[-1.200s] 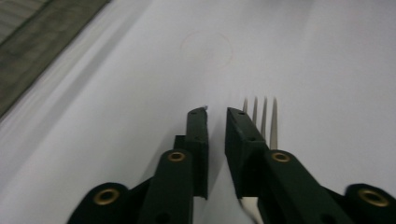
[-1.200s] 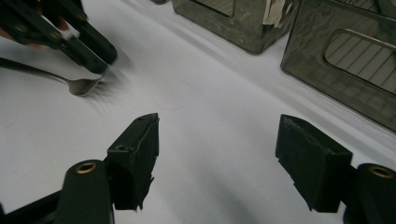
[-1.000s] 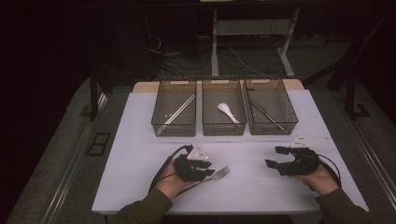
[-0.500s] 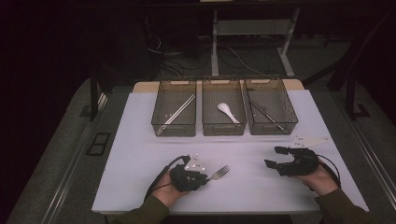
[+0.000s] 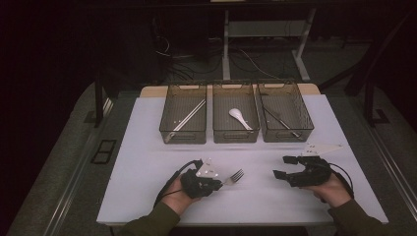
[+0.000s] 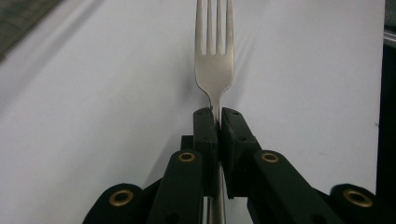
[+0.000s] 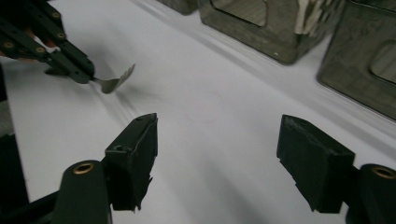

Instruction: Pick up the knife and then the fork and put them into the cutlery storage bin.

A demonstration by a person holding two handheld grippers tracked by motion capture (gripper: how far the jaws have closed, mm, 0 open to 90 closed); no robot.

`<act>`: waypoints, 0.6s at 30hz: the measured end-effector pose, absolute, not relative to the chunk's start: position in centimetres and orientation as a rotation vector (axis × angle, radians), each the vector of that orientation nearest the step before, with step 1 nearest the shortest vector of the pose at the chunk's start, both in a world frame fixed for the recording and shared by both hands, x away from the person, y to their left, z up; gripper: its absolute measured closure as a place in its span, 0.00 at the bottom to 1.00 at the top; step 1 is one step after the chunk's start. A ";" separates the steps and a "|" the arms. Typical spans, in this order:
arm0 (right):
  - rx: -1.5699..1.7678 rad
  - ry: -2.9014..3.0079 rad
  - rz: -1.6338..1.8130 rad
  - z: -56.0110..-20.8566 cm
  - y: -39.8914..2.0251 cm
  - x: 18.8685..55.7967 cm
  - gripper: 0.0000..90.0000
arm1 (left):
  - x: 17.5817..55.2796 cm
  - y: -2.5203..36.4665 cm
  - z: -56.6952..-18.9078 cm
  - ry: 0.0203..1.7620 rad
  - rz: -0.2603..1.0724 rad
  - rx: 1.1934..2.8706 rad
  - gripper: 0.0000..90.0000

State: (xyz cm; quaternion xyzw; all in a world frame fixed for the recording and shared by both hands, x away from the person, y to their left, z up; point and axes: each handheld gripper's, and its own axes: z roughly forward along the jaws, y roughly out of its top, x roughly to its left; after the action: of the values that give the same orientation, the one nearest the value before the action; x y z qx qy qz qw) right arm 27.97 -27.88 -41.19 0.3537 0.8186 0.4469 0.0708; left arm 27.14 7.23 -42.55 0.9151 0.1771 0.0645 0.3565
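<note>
Jaws of the left gripper (image 5: 216,184), just closing, now clamp the handle of a silver metal fork (image 5: 234,176) near the white surface's (image 5: 147,172) front edge; a second ago they stood wider. Right gripper (image 5: 284,167) rests open, apart.

Bare white table (image 5: 147,162) lies open around both hands (three bins (image 5: 235,120) wall the far side).

Three smoky translucent plastic bins (image 5: 236,135) in a row beyond the grippers: left holds pale chopsticks (image 5: 189,115), middle a white ceramic spoon (image 5: 239,118), right dark metal cutlery (image 5: 279,119). White tabletop (image 5: 147,167) beneath.
</note>
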 end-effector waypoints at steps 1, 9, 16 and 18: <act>1.072 2.464 1.359 -41.1 -27.6 28.0 0.32 | 27.2 7.2 -42.5 0.463 0.169 2.350 0.94; 1.058 2.468 1.502 -40.4 -24.8 28.6 0.37 | 27.8 5.9 -41.0 0.433 0.208 2.301 0.94; 1.030 2.520 1.598 -39.9 -21.4 29.3 0.45 | 27.9 5.1 -40.8 0.428 0.225 2.293 0.94; 1.025 2.546 1.597 -40.2 -20.5 29.5 0.50 | 27.9 5.1 -40.8 0.426 0.233 2.296 0.94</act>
State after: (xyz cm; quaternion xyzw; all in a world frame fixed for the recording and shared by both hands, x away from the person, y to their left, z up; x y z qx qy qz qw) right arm 29.49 -20.50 -40.16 0.3226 0.8017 0.5029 -0.0171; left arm 27.95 5.15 -40.76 0.9021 0.1675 0.0914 0.3870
